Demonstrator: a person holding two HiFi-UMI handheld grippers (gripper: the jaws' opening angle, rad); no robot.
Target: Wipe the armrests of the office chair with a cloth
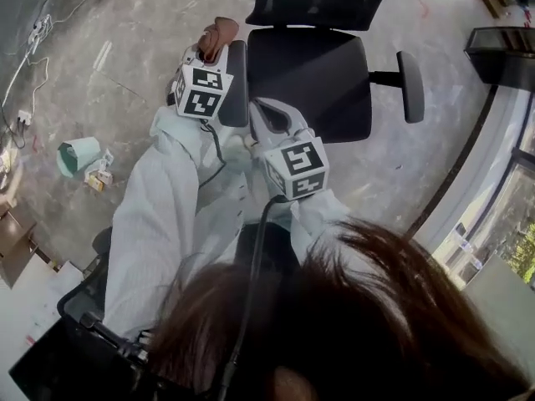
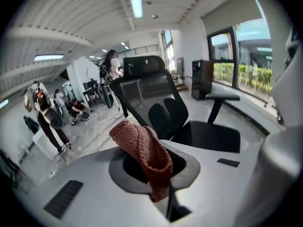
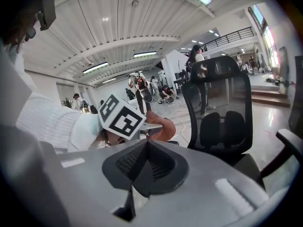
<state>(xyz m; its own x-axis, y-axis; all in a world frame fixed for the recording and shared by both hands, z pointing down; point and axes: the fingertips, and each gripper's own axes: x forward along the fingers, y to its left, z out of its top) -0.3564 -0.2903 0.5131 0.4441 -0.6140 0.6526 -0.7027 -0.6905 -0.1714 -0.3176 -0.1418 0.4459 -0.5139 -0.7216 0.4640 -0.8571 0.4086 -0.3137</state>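
The black office chair (image 1: pixel 309 73) stands ahead of me, with its left armrest (image 1: pixel 235 80) and right armrest (image 1: pixel 410 86) in the head view. My left gripper (image 1: pixel 205 57) is shut on a reddish-brown knitted cloth (image 1: pixel 219 33) just above and left of the left armrest's far end. In the left gripper view the cloth (image 2: pixel 142 148) drapes over the shut left gripper (image 2: pixel 158 174), with the chair (image 2: pixel 161 108) beyond. My right gripper (image 1: pixel 266 117) hovers by the left armrest's near end, shut with nothing in it. In its own view the right gripper (image 3: pixel 144 167) faces the cloth (image 3: pixel 164 129).
A teal bin (image 1: pixel 79 153) lies on the floor at the left with scraps beside it. Cables (image 1: pixel 33 65) run along the far left. A black cabinet (image 1: pixel 506 53) stands at the upper right by the window. Several people (image 2: pixel 45 112) are far behind.
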